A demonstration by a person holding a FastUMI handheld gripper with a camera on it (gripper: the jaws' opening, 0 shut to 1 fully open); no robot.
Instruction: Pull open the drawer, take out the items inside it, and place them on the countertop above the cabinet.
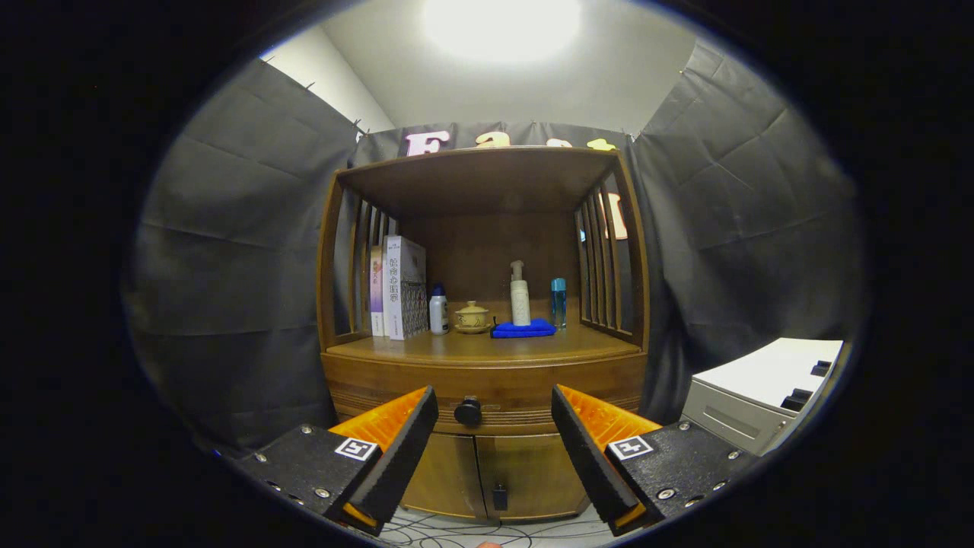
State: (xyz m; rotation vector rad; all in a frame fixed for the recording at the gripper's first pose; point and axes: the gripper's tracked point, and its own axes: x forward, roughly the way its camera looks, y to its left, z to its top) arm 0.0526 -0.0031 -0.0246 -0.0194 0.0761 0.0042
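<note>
A wooden cabinet (487, 380) stands against the dark cloth wall, straight ahead of the tongs (494, 434). Its counter (472, 346) sits under a slatted, roofed upper frame, and the things on it run in a row. Farthest left, against the left slats, stand two upright books (399, 288), the nearer one pale with a patterned cover. Just beside them is a small white bottle (438, 310) with a dark cap, then a low cream lidded cup (472, 316) on its saucer. Near that, a folded blue cloth (523, 329) lies flat, and a tall white pump bottle (520, 294) stands upright just behind it. A slim blue bottle (558, 302) stands by the right slats, close to the cloth's right end.

Below the counter's edge is the drawer (487, 392), closed flush with the cabinet front (whatever it holds is hidden). Its round dark knob (468, 412) lies between the two fingers, a little nearer the left one and untouched by either. The tongs are released, spread wide with nothing in them. Under the drawer are two cabinet doors (494, 476) with a small dark latch where they meet, and thin cables trail on the pale floor (533, 533) below.

Well apart to the right, beyond the right finger, sits a light grey box-like unit (753, 396) with dark knobs on top.
</note>
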